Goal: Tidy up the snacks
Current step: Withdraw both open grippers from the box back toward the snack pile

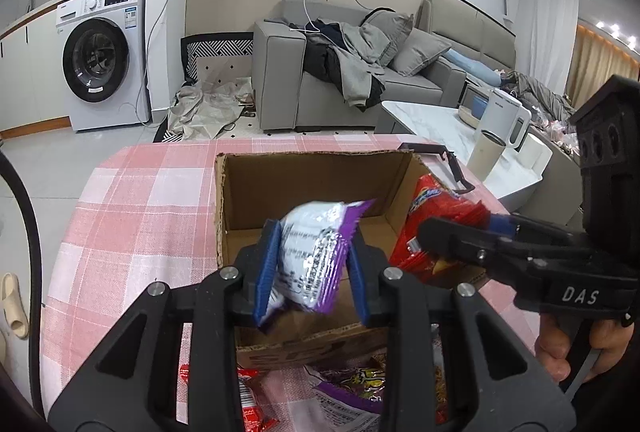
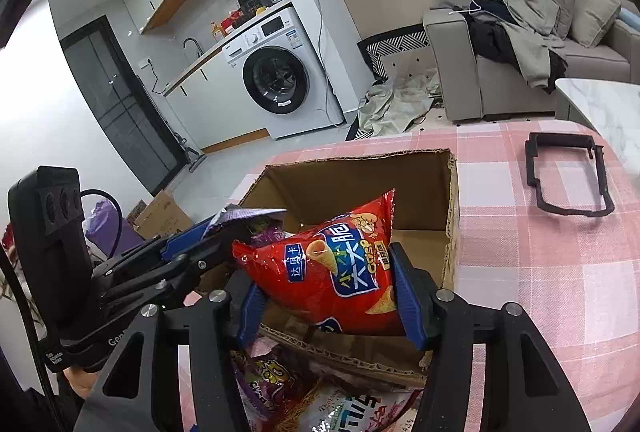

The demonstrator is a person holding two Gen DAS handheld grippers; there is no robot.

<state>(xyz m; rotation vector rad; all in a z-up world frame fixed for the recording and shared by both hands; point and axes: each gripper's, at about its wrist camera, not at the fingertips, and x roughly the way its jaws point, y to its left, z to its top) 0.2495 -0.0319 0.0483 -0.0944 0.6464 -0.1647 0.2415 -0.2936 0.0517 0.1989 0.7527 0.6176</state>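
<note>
Left wrist view looks down over the open cardboard box [image 1: 304,191] on the pink checked tablecloth [image 1: 132,199], with the left gripper [image 1: 312,268] angled downward and its blue pads clamped on a purple-and-white snack packet [image 1: 312,256] held above the box's near side. Beside it on the right, the right gripper [image 2: 326,292] points down at a similar slant, a hand [image 1: 580,348] showing on its handle; its blue pads press both sides of a red crisp bag [image 2: 332,272], which hangs over the box's near edge with its top leaning into the opening. The two packets sit close together, the purple one just left of the red one in the right wrist view. More snack packets [image 2: 280,384] lie on the cloth in front of the box, under the grippers. A black rectangular frame [image 2: 568,175] lies flat on the cloth to the right of the box, well apart from it. Beyond the table stand a washing machine [image 1: 100,51] and a grey sofa [image 1: 360,63].
</note>
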